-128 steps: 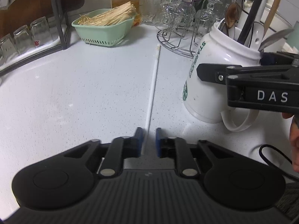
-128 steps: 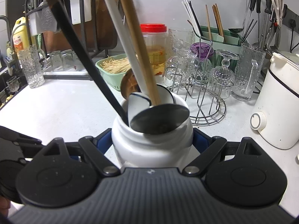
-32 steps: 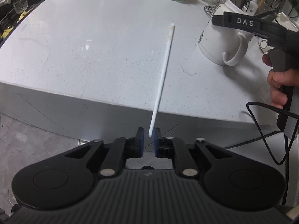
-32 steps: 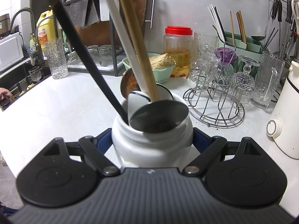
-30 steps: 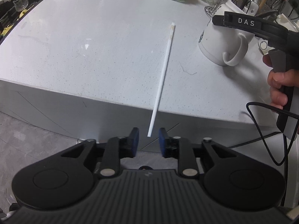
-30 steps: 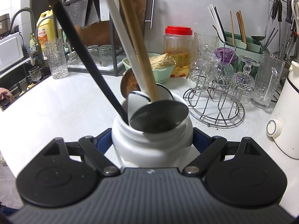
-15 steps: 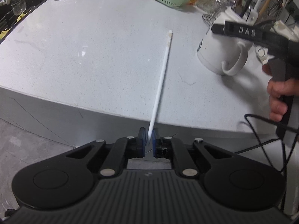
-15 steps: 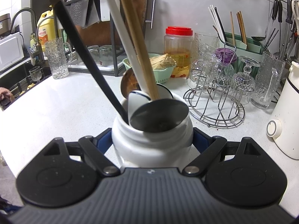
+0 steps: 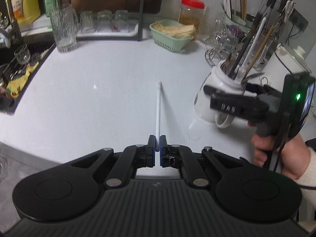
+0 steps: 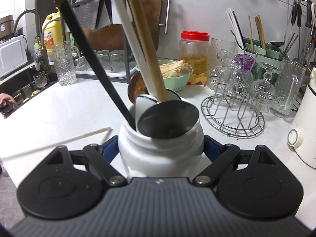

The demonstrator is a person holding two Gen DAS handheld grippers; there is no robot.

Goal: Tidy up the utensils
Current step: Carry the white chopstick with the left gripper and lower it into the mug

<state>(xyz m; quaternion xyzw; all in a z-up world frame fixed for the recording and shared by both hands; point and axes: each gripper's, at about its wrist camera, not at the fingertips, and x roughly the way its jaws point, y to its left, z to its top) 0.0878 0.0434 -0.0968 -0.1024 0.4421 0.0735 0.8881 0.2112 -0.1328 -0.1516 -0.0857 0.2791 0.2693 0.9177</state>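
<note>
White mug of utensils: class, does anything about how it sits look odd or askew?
Yes. The white mug is tilted, not upright, gripped around its body by the right claw, with its handle hanging underneath.

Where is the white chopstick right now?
In the left wrist view the white chopstick is clamped at its near end in the left tool, pointing out over the white counter, left of the white mug that the right tool grips.

A thin white chopstick [image 9: 158,106] slants above the counter beside a white utensil-filled mug [image 10: 161,148].
</note>
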